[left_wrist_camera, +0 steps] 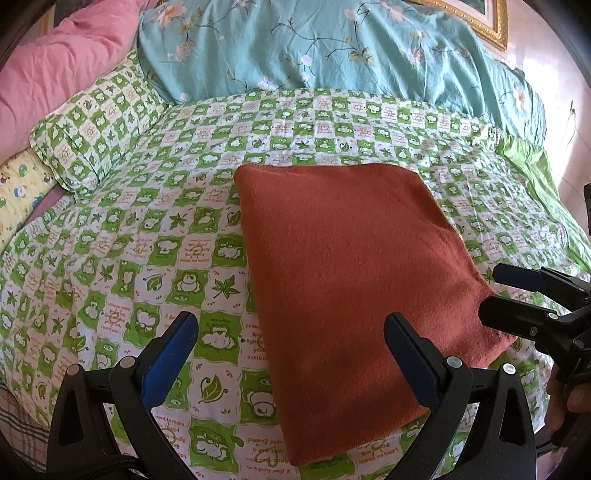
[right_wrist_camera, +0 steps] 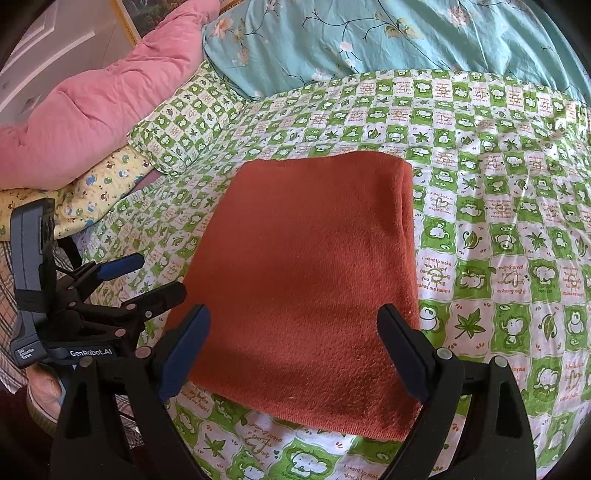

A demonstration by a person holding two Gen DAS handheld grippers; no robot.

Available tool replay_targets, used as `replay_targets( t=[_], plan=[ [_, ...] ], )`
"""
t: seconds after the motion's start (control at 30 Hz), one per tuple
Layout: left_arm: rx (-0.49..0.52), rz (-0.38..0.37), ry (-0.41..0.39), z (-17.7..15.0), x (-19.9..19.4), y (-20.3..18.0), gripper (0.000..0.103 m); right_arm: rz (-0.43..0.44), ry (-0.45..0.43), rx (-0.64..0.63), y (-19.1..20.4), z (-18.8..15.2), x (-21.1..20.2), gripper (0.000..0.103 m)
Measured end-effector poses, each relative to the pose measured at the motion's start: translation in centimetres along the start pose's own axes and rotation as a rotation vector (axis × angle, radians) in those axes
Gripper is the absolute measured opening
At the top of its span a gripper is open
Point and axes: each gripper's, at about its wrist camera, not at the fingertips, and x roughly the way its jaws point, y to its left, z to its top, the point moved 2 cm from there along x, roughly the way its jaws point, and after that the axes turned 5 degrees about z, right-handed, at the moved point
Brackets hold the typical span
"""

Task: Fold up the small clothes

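Only the right wrist view shows the left tongs' (right_wrist_camera: 147, 275) "GenRobot.AI" label (right_wrist_camera: 90, 353).

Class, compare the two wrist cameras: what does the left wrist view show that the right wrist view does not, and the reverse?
Only the left wrist view shows the gold picture frame at top right and the right gripper near the cloth's corner. Only the right wrist view shows the left gripper with its GenRobot.AI label. Both show the folded rust-orange cloth on the green checked sheet, plus the pink quilt and turquoise floral cover.
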Motion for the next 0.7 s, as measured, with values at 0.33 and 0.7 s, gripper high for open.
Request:
replay_targets(
  t=[0.33,0.7],
  plan=[
    [-0.013,0.002,0.001,1.1,0.5,0.7,0.101,-0.008,0.001,0.003,-0.4,0.4,0.0,0.092],
    [-0.031,0.022,0.017,0.9,0.5,0.9,0.101,-0.023,0.006,0.011,-1.0,0.4,0.2,0.092]
  ],
)
